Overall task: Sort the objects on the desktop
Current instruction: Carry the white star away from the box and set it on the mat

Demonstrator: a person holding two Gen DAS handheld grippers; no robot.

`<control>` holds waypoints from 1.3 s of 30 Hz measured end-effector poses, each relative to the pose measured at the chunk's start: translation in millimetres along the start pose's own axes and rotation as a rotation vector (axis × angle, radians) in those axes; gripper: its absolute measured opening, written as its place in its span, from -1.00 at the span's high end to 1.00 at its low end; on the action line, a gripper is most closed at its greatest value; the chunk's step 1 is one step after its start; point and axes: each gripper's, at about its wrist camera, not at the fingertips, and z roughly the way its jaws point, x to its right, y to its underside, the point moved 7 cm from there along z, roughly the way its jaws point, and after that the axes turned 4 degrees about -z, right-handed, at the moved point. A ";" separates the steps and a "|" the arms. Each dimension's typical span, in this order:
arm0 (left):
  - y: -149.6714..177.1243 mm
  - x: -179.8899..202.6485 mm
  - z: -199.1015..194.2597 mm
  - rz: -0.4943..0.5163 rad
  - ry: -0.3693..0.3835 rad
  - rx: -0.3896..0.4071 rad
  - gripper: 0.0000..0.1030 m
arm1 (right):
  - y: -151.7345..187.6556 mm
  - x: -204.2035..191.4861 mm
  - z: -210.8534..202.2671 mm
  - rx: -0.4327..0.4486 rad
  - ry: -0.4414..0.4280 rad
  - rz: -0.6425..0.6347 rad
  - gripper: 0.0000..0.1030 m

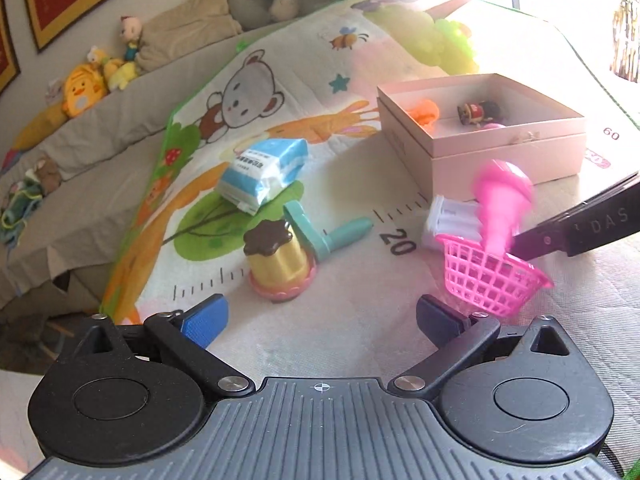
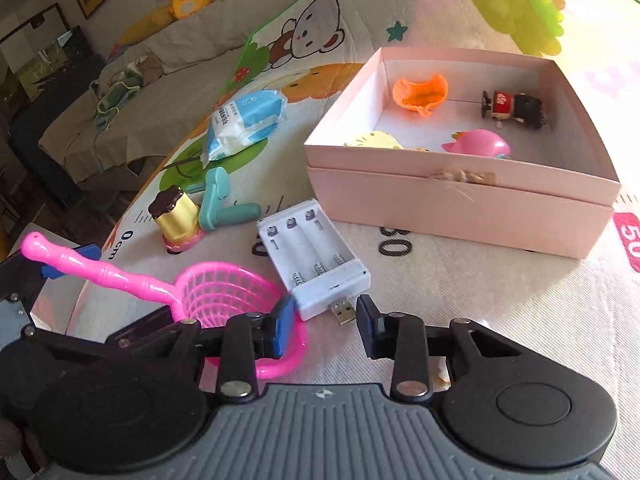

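Cartoon play mat [image 1: 280, 92] beside beige sofa [image 1: 100, 120]

Pink plastic net scoop [image 2: 224, 292] sits tilted next to the white battery charger [image 2: 314, 254], pink open box [image 2: 460, 196] just behind.

We see left gripper [image 1: 322, 322] gaping, empty — pink net scoop [image 1: 494, 270] near mat's [image 1: 360, 288] right edge, blurred.

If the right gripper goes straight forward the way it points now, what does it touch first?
Most likely the white battery charger: its USB plug lies just ahead of the open right gripper. The pink box stands further behind. Depth is uncertain.
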 end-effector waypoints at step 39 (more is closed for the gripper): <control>8.4 63.4 -12.5 -0.002 0.213 -0.049 -1.00 | 35.5 41.7 -40.2 0.222 0.043 -0.048 -0.11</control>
